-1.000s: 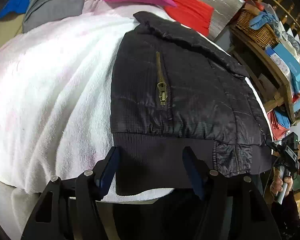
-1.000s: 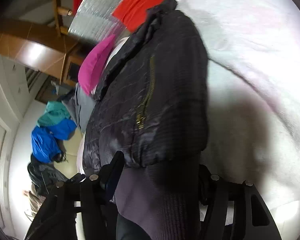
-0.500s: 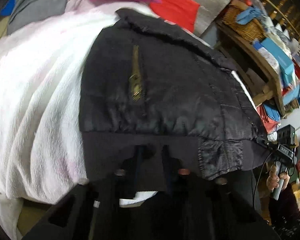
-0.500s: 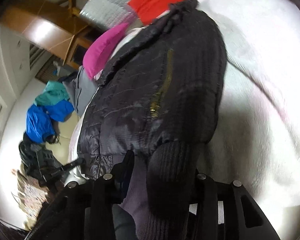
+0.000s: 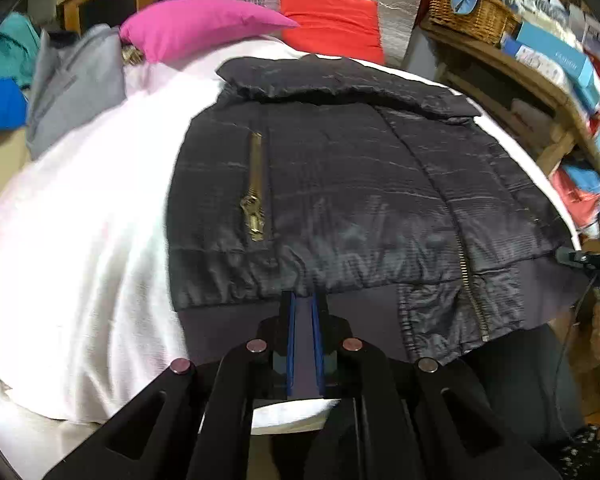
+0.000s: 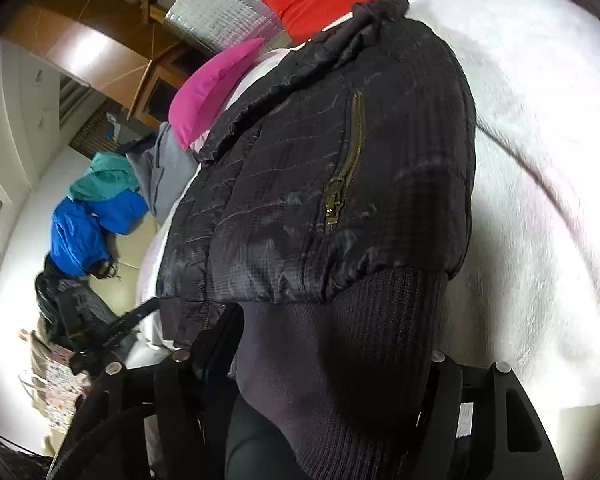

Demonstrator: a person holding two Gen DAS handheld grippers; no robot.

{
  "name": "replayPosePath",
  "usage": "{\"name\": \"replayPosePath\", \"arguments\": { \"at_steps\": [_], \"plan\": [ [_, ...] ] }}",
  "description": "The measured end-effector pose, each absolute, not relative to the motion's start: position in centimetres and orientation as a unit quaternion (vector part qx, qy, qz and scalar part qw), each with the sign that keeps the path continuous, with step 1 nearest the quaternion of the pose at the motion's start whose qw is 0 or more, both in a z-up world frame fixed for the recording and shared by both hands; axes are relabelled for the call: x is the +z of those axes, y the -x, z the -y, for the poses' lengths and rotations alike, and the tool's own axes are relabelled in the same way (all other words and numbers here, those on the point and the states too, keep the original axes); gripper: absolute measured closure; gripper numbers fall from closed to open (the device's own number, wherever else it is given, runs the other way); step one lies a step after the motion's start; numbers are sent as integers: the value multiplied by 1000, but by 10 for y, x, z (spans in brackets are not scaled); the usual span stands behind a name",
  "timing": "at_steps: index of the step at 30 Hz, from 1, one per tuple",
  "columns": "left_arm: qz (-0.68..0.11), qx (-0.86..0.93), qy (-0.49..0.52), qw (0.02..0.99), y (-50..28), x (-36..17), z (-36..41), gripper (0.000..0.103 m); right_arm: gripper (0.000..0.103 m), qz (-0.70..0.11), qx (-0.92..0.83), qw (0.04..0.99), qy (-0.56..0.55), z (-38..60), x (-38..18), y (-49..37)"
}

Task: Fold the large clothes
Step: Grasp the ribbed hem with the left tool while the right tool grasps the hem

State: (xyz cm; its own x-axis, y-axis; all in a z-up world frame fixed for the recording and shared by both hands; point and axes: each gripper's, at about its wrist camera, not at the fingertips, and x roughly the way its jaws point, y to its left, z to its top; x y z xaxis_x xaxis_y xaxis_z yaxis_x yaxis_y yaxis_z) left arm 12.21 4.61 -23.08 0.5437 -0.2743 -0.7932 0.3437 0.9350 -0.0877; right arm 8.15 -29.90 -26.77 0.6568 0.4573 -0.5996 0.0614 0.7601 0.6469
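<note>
A black quilted jacket (image 5: 340, 184) with brass zippers lies flat on a white blanket (image 5: 80, 220), collar far, ribbed hem near. My left gripper (image 5: 304, 300) is shut on the ribbed hem (image 5: 228, 324) near its left part. In the right wrist view the same jacket (image 6: 320, 168) fills the middle, and its ribbed hem (image 6: 340, 352) bunches up over my right gripper (image 6: 320, 340). The hem hides the right fingertips, so the jaws' gap does not show.
A pink pillow (image 5: 200, 24), a red cushion (image 5: 332, 24) and grey clothes (image 5: 76, 84) lie at the far side. A wooden shelf with a wicker basket (image 5: 472, 12) and boxes stands to the right. Blue and teal clothes (image 6: 96, 216) lie on the floor.
My left gripper has closed from wide open onto the jacket's ribbed hem. The hem has bunched up higher over my right gripper.
</note>
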Motion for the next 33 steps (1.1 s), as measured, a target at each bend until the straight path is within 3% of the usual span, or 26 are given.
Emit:
{"name": "replayPosePath", "arguments": {
  "at_steps": [4, 6, 8, 14, 24, 33],
  "plan": [
    [-433, -159, -64, 885, -117, -226, -42, 91, 33, -395, 111, 852, -325, 300, -266, -75],
    [-425, -153, -80, 888, -112, -224, -41, 73, 33, -396, 108, 851, -327, 302, -266, -72],
    [-419, -148, -89, 892, -111, -222, -38, 62, 33, -397, 103, 850, -329, 305, -266, -71],
    [-415, -141, -106, 893, -109, -222, -34, 60, 33, -401, 85, 848, -335, 311, -270, -69],
    [-431, -120, -107, 888, -111, -225, -40, 32, 33, -394, 75, 847, -350, 320, -268, -69],
    [-460, -87, -52, 882, -122, -225, -67, 32, 33, -371, 68, 848, -372, 330, -267, -65]
  ]
}}
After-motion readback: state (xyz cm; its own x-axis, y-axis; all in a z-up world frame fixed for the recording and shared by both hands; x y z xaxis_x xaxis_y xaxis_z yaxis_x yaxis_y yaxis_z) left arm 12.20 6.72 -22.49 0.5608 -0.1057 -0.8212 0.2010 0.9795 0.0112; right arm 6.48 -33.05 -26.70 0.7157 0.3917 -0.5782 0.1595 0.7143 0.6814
